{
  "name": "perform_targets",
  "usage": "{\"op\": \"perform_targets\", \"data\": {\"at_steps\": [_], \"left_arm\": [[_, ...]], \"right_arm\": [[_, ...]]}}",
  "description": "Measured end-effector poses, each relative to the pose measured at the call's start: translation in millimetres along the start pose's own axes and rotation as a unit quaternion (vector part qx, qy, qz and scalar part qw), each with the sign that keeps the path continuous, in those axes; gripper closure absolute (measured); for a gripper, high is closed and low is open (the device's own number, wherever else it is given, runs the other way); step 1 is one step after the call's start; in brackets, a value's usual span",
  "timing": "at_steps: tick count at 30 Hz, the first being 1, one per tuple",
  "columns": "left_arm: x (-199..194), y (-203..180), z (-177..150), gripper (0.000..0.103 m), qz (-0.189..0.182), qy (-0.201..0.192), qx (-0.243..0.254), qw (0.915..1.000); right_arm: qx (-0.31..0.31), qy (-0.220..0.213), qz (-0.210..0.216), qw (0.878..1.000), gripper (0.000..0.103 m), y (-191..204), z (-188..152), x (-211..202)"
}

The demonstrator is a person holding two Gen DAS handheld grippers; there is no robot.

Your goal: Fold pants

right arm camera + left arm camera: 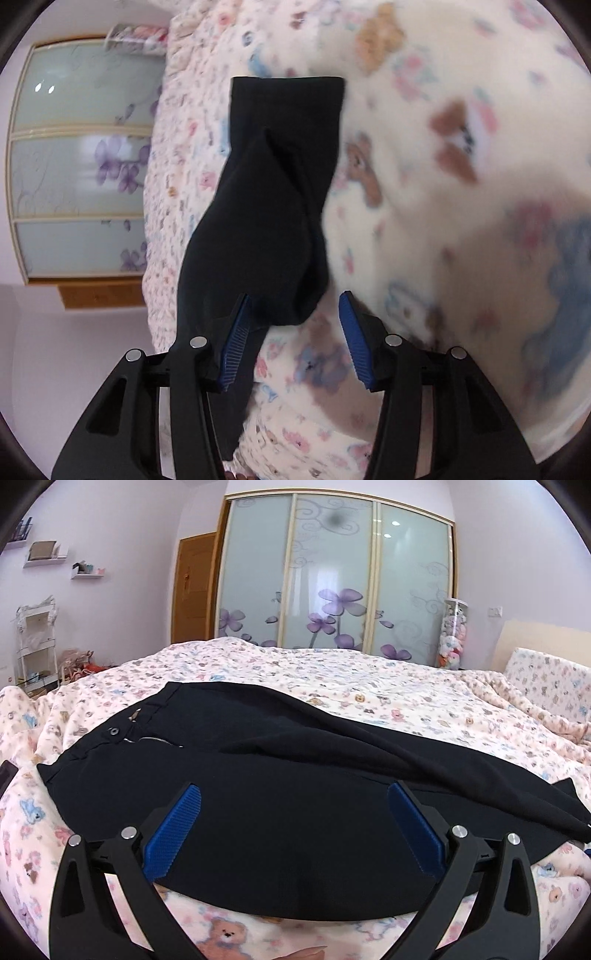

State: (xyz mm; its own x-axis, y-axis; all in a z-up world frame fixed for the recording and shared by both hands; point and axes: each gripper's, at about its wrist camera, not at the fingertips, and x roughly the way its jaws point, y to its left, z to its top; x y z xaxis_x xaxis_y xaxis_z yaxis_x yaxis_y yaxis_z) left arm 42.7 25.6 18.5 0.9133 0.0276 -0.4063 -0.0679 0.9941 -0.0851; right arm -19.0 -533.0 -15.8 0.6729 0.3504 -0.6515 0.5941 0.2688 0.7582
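Black fabric pants (266, 775) spread on teddy-print fleece bedspread (369, 686); left gripper (293, 797) gaping, empty; right gripper (295, 306) apart, grip unclear, bedspread blurred.

I see lilac walls (140, 554), a frosted floral sliding wardrobe (336, 579), wooden door (194, 583), teddy-print bedspread (369, 679).

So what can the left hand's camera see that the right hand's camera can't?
Only the left wrist view shows the waistband with its button and zipper, the wall shelves and the brown door. Only the right wrist view shows the leg cuff. Both show the black pants, the teddy-bear bedspread, the flowered wardrobe, and open blue-padded grippers.
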Motion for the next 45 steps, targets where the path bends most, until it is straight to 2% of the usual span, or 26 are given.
{"op": "perform_targets", "data": {"at_steps": [3,5,6,7,10,12,14,16,17,18,19,20,23,25,27,29,30,31,32,34,35,37,38,40,42,45], "left_arm": [[1.7,0.5,0.8,0.002,-0.004,0.004,-0.002,1.0],[3.8,2.2,1.3,0.002,-0.008,0.009,-0.009,0.9999],[4.6,3.4,1.0,0.002,-0.009,0.011,-0.011,0.9998],[5.4,4.5,0.9,0.002,-0.01,0.014,-0.013,0.9998],[7.3,7.5,-0.1,0.002,-0.011,0.017,-0.018,0.9996],[8.4,8.0,-0.3,0.002,-0.011,0.018,-0.019,0.9996],[9.7,6.6,-0.8,0.002,-0.019,0.021,-0.015,0.9995],[10.6,4.6,-1.3,0.002,-0.026,0.022,-0.008,0.9994],[10.7,3.5,-1.3,0.002,-0.028,0.022,-0.005,0.9993],[10.5,2.7,-1.6,0.002,-0.031,0.021,-0.003,0.9993],[10.4,2.4,-1.5,0.002,-0.033,0.021,-0.002,0.9992],[10.5,2.7,-1.1,0.002,-0.037,0.02,-0.004,0.9991],[12.1,5.9,-1.4,0.002,-0.045,0.026,-0.011,0.9986],[13.2,8.1,-2.6,0.002,-0.041,0.028,-0.015,0.9986],[15.9,11.0,-3.0,0.002,-0.029,0.034,-0.022,0.9987],[19.4,13.9,-3.6,0.002,-0.019,0.044,-0.031,0.9984],[21.9,16.0,-4.2,0.002,-0.018,0.051,-0.036,0.9979],[23.6,16.8,-4.4,0.002,-0.02,0.056,-0.039,0.9974],[24.2,16.8,-4.5,0.002,-0.019,0.06,-0.041,0.9972],[24.4,15.8,-4.8,0.002,-0.014,0.058,-0.037,0.9975],[23.8,14.1,-4.9,0.002,-0.01,0.055,-0.034,0.9979],[22.9,11.1,-7.0,0.002,-0.001,0.049,-0.019,0.9986],[22.6,8.4,-8.2,0.002,0.002,0.049,-0.009,0.9988],[21.8,1.6,-12.5,0.002,0.029,0.047,0.018,0.9983],[20.1,1.3,-17.2,0.002,0.046,0.047,0.027,0.9975],[18.3,16.2,-18.3,0.002,0.055,0.058,-0.01,0.9968]], "right_arm": [[0.012,0.003,0.016,1.0,0.051,0.3,-5.3,3.9],[0.004,-0.003,0.002,1.0,0.053,3.6,-4.5,7.0],[-0.01,-0.008,-0.007,1.0,0.07,8.3,-2.2,12.9],[-0.026,-0.01,-0.019,0.999,0.082,13.9,-0.2,17.1],[-0.102,-0.038,-0.031,0.994,0.088,43.2,7.2,9.6],[-0.181,-0.085,-0.022,0.979,0.089,83.1,13.3,-5.8],[-0.254,-0.149,0.016,0.956,0.089,118.6,17.6,-31.2],[-0.329,-0.2,0.046,0.922,0.089,141.4,15.3,-48.7],[-0.377,-0.225,0.043,0.898,0.089,146.2,11.1,-53.1],[-0.399,-0.23,0.021,0.887,0.089,142.9,10.6,-47.1],[-0.397,-0.215,-0.01,0.892,0.089,133.2,14.1,-35.0],[-0.368,-0.173,-0.052,0.912,0.089,109.1,23.0,-14.8],[-0.287,-0.111,-0.089,0.947,0.089,50.4,30.9,18.5],[-0.264,-0.104,-0.089,0.955,0.089,36.2,28.8,26.7],[-0.257,-0.107,-0.095,0.956,0.087,35.5,24.8,23.5],[-0.245,-0.101,-0.118,0.957,0.076,38.5,23.0,19.5],[-0.232,-0.102,-0.123,0.96,0.063,40.0,21.1,12.3],[-0.222,-0.11,-0.125,0.961,0.044,41.4,18.5,5.9],[-0.213,-0.128,-0.123,0.961,0.039,44.0,12.4,-5.5],[-0.218,-0.15,-0.091,0.96,0.039,54.7,-1.8,-18.5],[-0.229,-0.147,-0.039,0.961,0.039,60.3,-14.2,-20.9],[-0.229,-0.098,0.038,0.968,0.046,68.0,-31.7,-6.5],[-0.216,-0.061,0.066,0.972,0.048,70.0,-37.8,9.1],[-0.176,-0.002,0.104,0.979,0.056,66.3,-43.0,39.1],[-0.132,0.034,0.111,0.984,0.057,56.4,-43.5,68.1],[-0.119,0.025,0.098,0.988,0.061,48.2,-37.5,81.9]]}}
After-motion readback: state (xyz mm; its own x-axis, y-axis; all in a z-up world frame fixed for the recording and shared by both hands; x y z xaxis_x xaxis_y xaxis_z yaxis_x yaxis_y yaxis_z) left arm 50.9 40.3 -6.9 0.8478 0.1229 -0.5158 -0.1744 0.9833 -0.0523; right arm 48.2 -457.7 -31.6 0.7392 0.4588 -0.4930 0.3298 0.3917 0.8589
